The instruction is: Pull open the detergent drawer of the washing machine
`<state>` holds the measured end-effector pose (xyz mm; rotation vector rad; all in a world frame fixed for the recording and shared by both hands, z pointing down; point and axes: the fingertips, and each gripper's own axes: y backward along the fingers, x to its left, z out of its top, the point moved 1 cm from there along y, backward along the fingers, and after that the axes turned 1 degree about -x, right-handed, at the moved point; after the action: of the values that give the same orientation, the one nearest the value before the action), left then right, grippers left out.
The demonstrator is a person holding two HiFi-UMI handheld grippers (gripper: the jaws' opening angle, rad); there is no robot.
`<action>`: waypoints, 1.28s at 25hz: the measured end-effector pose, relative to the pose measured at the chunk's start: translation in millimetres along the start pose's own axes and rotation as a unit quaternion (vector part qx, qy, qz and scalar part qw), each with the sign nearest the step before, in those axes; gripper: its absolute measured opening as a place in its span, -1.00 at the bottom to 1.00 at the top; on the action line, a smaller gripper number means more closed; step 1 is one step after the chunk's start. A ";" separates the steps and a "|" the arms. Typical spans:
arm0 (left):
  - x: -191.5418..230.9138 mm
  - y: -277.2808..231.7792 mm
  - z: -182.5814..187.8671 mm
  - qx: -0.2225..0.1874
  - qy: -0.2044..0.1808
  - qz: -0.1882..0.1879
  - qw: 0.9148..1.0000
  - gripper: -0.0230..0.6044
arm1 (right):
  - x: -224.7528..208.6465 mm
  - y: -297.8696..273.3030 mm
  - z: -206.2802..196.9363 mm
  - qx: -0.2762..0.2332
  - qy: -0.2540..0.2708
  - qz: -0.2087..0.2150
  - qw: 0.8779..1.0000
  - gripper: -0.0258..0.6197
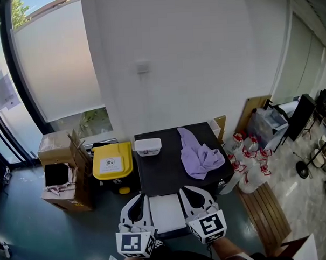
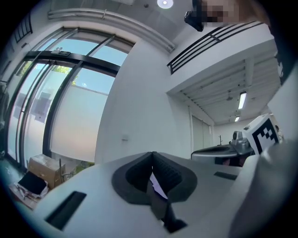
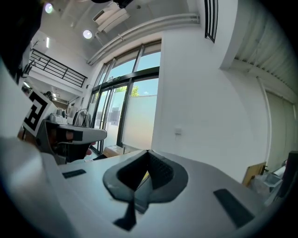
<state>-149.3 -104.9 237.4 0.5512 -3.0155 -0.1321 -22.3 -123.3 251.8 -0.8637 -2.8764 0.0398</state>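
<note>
In the head view a black-topped machine (image 1: 165,172) stands against the white wall, with a white panel (image 1: 166,212) at its near edge. Its front and the detergent drawer are hidden from here. A purple cloth (image 1: 199,155) and a white tub (image 1: 148,147) lie on the black top. My left gripper (image 1: 139,199) and right gripper (image 1: 190,191) hover side by side over the near edge, either side of the white panel. Both are shut and hold nothing. The left gripper (image 2: 152,154) and the right gripper (image 3: 148,152) point level at the wall in their own views.
A yellow bin (image 1: 112,161) and open cardboard boxes (image 1: 65,177) stand left of the machine. Red-capped bottles (image 1: 246,150) and a slatted wooden board (image 1: 266,211) are on its right. A wall switch (image 1: 143,67) sits above, and a large window (image 1: 47,62) fills the left.
</note>
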 end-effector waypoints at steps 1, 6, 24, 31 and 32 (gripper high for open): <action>-1.9 1.5 -1.1 -0.004 -0.001 0.001 1.000 -0.86 | -0.1 1.5 0.5 -0.004 0.003 -0.002 1.000 -0.90; -5.3 5.4 0.4 -0.003 -0.008 0.007 1.000 -0.86 | 1.8 3.2 -1.6 -0.009 0.000 -0.005 1.000 -0.90; -19.1 7.9 -3.7 -0.002 -0.002 0.005 1.000 -0.86 | -10.6 19.7 4.3 -0.020 0.014 -0.017 1.000 -0.90; -19.6 8.1 -4.2 -0.002 0.001 0.003 1.000 -0.86 | -10.5 19.1 3.7 -0.019 0.012 -0.019 1.000 -0.90; -19.4 8.1 -4.6 -0.002 0.002 0.003 1.000 -0.86 | -10.2 19.2 3.5 -0.019 0.014 -0.018 1.000 -0.90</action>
<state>-133.6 -90.8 241.8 0.5408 -3.0126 -0.1370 -3.9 -112.8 245.9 -0.8131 -2.8746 -0.0296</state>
